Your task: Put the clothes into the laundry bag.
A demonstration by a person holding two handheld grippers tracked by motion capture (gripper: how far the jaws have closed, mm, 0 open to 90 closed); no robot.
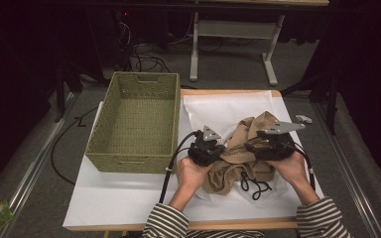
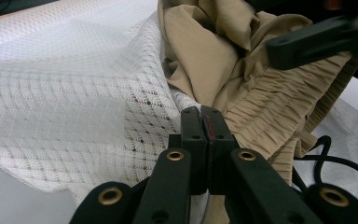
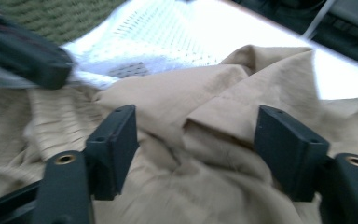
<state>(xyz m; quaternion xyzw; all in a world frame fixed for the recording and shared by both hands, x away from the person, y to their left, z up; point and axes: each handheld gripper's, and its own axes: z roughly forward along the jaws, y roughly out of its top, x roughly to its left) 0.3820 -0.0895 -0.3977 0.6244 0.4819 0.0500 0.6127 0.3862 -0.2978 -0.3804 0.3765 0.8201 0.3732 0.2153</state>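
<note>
The table (image 1: 129, 198) under its white cover takes up the middle of the high view, and on its left part sits the big green woven basket (image 1: 136, 124), open side up, nothing visible inside it. To the right of the basket, a white mesh cloth (image 1: 213, 109) lies spread across the far half of the table, flat in places and rumpled where it runs under the next item. On top of it, the tan garment (image 1: 240, 148) sits in a crumpled heap between the two hands, just right of the basket's near corner, with its gathered elastic waistband (image 2: 265, 112) showing close up in the left gripper view. A black drawstring (image 1: 254, 187) loops out of the heap on the near side, lying on the table.

Now the hands. The left gripper (image 2: 200, 114) has its jaws pressed tight together right at the seam where the white mesh meets the tan waistband; whether any cloth is caught between the pads, I cannot tell. In the high view, the left gripper sits at the left edge of the heap. The right gripper (image 3: 198, 140) hovers over the top folds of the garment with its jaws spread wide, tan fabric lying below and between them, pads clear of it.
</note>
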